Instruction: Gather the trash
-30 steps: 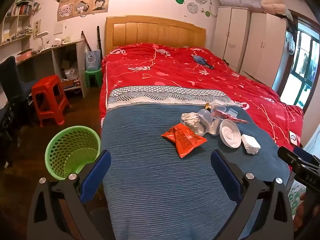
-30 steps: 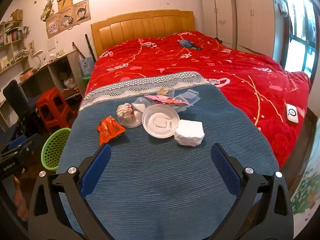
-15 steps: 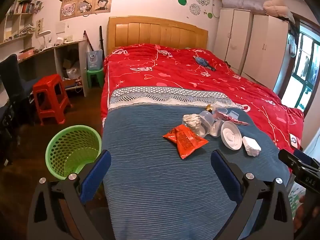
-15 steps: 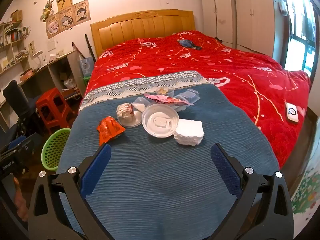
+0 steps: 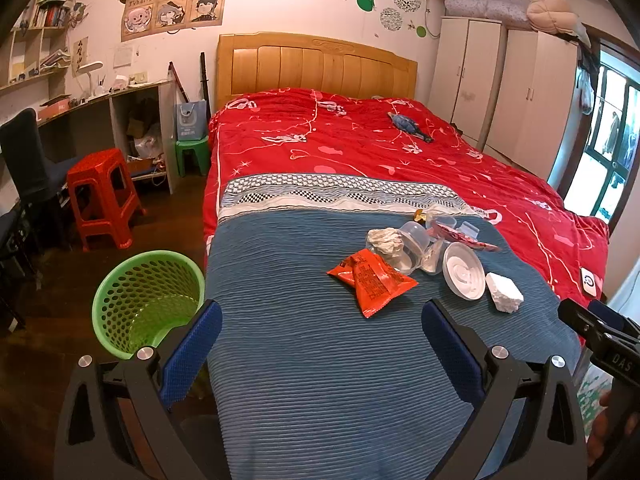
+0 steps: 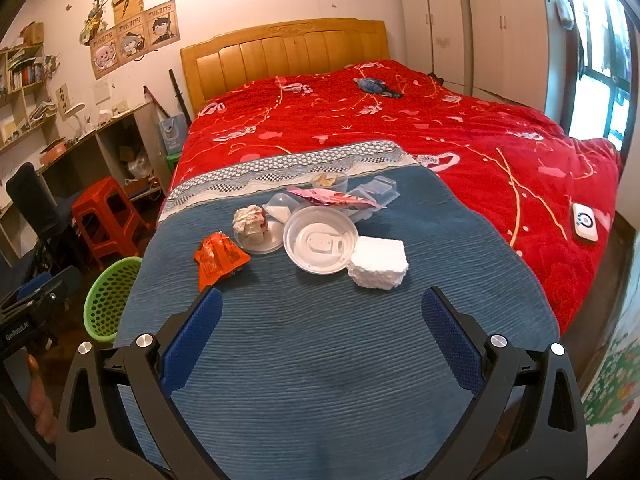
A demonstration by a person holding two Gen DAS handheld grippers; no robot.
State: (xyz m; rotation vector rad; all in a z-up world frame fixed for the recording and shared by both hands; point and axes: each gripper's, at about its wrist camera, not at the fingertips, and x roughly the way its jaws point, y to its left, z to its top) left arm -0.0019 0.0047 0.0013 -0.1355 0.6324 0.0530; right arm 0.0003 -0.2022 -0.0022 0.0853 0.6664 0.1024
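A pile of trash lies on the blue blanket (image 5: 304, 344): an orange snack wrapper (image 5: 370, 278) (image 6: 218, 260), crumpled paper (image 5: 386, 242) (image 6: 250, 220), a white round lid (image 5: 464, 276) (image 6: 320, 240), a white foam block (image 5: 504, 298) (image 6: 378, 262), clear plastic cups (image 5: 416, 238) and a pink wrapper (image 6: 334, 198). A green mesh basket (image 5: 146, 300) (image 6: 110, 300) stands on the floor left of the bed. My left gripper (image 5: 320, 342) is open and empty, short of the wrapper. My right gripper (image 6: 320, 330) is open and empty, short of the lid and foam.
A red quilt (image 5: 360, 148) covers the far bed, with a blue toy (image 5: 410, 126) and a white device (image 6: 584, 228) on it. A red stool (image 5: 102, 196), a desk (image 5: 100, 120) and a dark chair (image 5: 28, 160) stand at left. Wardrobes (image 5: 520, 92) line the right wall.
The left view has shifted slightly, so the trash and basket sit a little further right and lower. The right gripper has barely moved. Both stay open.
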